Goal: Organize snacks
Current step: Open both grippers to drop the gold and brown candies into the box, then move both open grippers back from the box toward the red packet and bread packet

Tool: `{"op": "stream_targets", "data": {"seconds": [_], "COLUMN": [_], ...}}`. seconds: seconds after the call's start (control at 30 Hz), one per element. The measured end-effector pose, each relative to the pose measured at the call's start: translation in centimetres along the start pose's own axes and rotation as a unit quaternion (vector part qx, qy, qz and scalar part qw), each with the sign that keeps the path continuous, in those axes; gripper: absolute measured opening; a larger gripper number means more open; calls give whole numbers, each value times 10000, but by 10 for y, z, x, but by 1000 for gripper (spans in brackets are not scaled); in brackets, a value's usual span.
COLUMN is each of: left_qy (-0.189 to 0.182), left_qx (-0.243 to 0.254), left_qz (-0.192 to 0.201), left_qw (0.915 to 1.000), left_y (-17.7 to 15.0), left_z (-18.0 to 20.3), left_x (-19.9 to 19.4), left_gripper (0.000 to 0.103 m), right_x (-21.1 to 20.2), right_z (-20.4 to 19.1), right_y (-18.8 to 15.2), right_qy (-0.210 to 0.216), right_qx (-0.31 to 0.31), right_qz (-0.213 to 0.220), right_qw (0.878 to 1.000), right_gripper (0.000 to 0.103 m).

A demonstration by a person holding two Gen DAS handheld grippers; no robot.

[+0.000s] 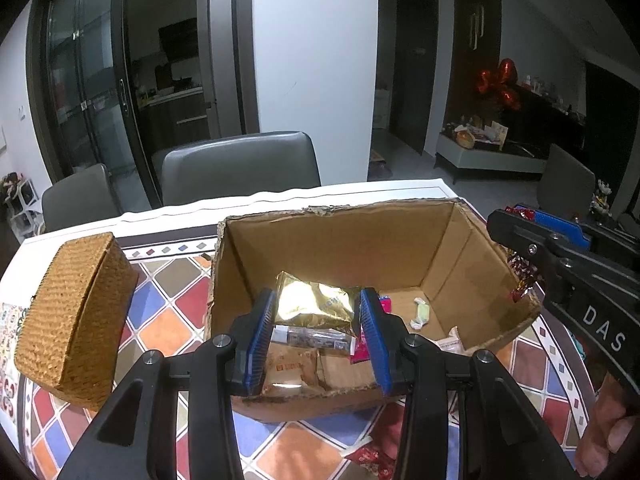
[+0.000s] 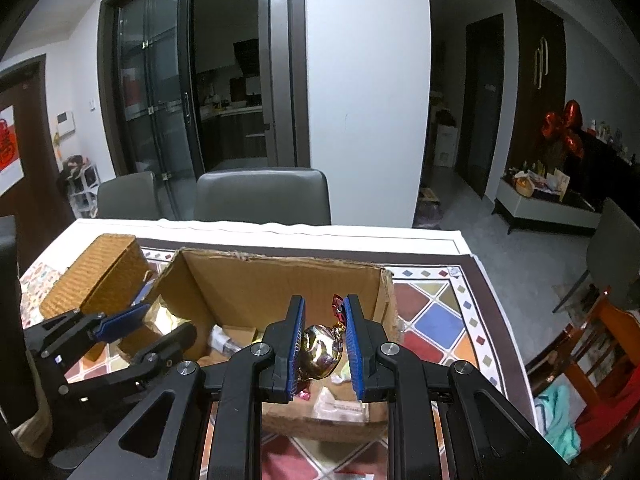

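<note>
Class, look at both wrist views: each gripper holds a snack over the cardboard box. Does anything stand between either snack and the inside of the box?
Nothing visible does. The cardboard box is open at the top. The left gripper holds a gold packet and the right gripper a foil-wrapped candy, both above its open inside. Only other snacks lie on the bottom.

Brown cardboard box [image 1: 360, 240] beside a tan woven basket [image 1: 76, 320] — the table [image 1: 168, 312] wears multicoloured diamond tiles; gold foil packet [image 1: 316, 300], gold-and-red wrapped candy [image 2: 322, 350], blue pads [image 1: 260, 336].
</note>
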State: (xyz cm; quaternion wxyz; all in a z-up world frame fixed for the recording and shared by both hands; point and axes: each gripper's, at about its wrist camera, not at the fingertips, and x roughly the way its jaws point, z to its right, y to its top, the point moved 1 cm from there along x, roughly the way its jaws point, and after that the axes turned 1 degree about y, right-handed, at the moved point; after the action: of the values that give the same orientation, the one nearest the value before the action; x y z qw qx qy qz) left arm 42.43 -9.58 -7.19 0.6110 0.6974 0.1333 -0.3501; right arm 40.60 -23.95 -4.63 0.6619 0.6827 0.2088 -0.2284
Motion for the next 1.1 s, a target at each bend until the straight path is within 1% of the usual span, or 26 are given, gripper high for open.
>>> {"op": "stream_targets", "data": {"seconds": [0.1, 0.2, 0.27, 0.33, 0.43, 0.63, 0.73, 1.1], "left_qy": [36, 81, 112, 123, 141, 186, 193, 222], "left_qx": [-50, -45, -50, -51, -48, -70, -77, -88], "left_qz": [-7, -26, -16, -9, 8, 48, 47, 76], "left_qw": [10000, 10000, 9999, 9999, 9999, 9998, 9998, 9997], "left_y": [0, 0, -1, -1, -1, 0, 0, -2], "left_z": [-1, -3, -4, -5, -5, -5, -4, 10], "left_x": [3, 6, 6, 5, 3, -2, -6, -27], "left_gripper": [44, 50, 55, 59, 65, 72, 73, 74], "right_x": [6, 9, 13, 15, 15, 8, 3, -22], "right_z": [1, 1, 0, 2, 4, 7, 10, 22], "right_y": [1, 2, 3, 2, 1, 1, 1, -2], "right_qy": [20, -8, -53, -81, -97, -139, -185, -238], "right_qx": [-3, -23, -55, -54, -31, 15, 51, 153], "right_qz": [-34, -20, -41, -45, -34, 59, 105, 194], "right_qw": [10000, 10000, 10000, 9999, 9999, 9999, 9998, 9994], "right_gripper": [22, 22, 25, 35, 44, 63, 66, 66]}}
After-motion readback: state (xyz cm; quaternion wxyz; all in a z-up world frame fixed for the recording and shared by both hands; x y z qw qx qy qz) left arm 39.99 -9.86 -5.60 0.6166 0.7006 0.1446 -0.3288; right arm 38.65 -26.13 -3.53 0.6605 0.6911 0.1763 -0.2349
